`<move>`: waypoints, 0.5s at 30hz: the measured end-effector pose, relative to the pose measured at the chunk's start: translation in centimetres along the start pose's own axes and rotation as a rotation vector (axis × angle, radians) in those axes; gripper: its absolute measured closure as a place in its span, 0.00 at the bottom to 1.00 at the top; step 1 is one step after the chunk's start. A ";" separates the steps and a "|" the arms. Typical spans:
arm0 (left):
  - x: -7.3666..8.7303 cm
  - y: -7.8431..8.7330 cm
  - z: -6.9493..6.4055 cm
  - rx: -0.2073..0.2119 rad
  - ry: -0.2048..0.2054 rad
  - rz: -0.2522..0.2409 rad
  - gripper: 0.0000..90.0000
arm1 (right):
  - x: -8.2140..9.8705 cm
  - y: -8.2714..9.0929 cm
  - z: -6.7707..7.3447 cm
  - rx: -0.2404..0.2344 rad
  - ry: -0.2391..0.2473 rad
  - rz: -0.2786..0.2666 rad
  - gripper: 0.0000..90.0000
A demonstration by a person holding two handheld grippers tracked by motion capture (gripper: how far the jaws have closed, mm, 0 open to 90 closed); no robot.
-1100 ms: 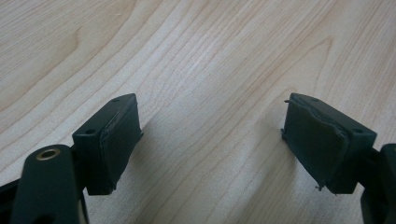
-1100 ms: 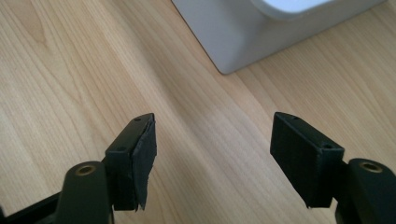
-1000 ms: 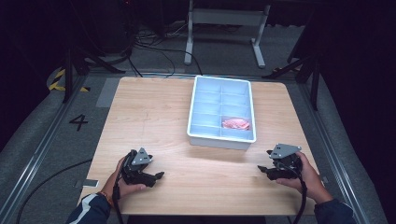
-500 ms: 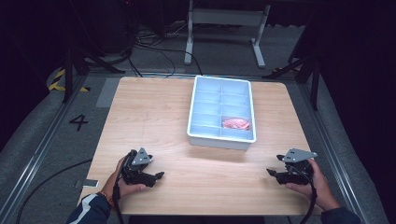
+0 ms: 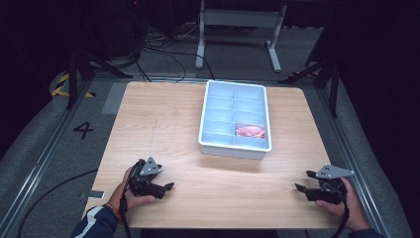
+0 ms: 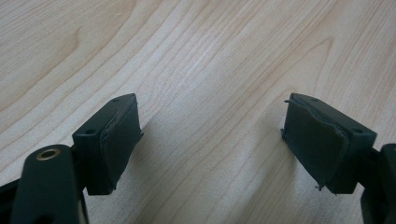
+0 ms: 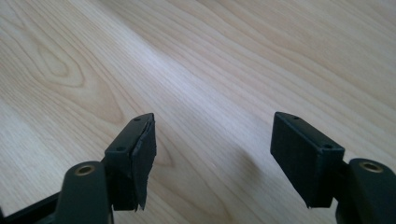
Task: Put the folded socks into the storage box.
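High view first: the main change is the right gripper (image 5: 303,180). A second ago it sat close to the near right corner of the white tray (image 5: 233,150). Now it's slid out toward the right edge of the tabletop (image 5: 158,124) and a bit lower, well apart from the tray. The left gripper (image 5: 166,188) hasn't budged, parked near the front left with the hand wrapped round it. The pink thing (image 5: 250,131) lies in the tray's right-hand column, toward the near end, same spot as before. It looks like something soft and crumpled, too small to say more. Nothing else on the wood that I can make out.

Left gripper view: the left gripper (image 6: 212,135) looks down at bare wood grain. Its fingers (image 6: 119,135) stand clearly apart with nothing between them, so it's open and holding nothing.

Right gripper view: same story for the right gripper (image 7: 212,149). Its fingers (image 7: 303,154) are spread wide over plain tabletop and nothing is gripped. The padding on the left one looks a bit frayed at the edge.

My read: with the pink thing already in a compartment and the right hand backing off empty, this looks like the tail end of a placement, or a reset. If another pick is coming, either hand has to travel back toward the tray first, since neither is lined up on anything.
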State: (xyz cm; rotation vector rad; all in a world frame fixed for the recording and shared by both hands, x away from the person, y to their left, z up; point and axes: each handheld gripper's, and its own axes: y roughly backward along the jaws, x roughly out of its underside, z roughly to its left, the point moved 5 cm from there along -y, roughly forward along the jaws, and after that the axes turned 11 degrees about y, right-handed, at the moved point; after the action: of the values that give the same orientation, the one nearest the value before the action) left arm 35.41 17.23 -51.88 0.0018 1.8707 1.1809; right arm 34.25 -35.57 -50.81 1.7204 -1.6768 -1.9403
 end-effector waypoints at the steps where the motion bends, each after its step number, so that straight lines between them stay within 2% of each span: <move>1: 0.0 0.0 0.0 0.000 0.000 0.000 0.21 | 0.4 0.0 -0.1 0.001 -0.011 -0.006 0.35; 7: 0.0 0.0 0.0 0.000 0.000 0.001 0.21 | 1.9 0.3 -0.4 -0.017 -0.083 -0.055 0.35; 10: 0.0 0.0 0.0 0.000 0.001 0.000 0.21 | 2.3 0.4 -0.4 -0.020 -0.088 -0.081 0.34; 15: 0.0 0.0 0.0 0.000 0.000 -0.001 0.21 | 2.3 0.4 -0.4 -0.015 -0.089 -0.083 0.34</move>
State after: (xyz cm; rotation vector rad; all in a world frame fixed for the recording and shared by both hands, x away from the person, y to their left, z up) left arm 35.41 17.23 -51.88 0.0009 1.8710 1.1802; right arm 33.47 -37.45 -51.99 1.7497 -1.6384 -2.0890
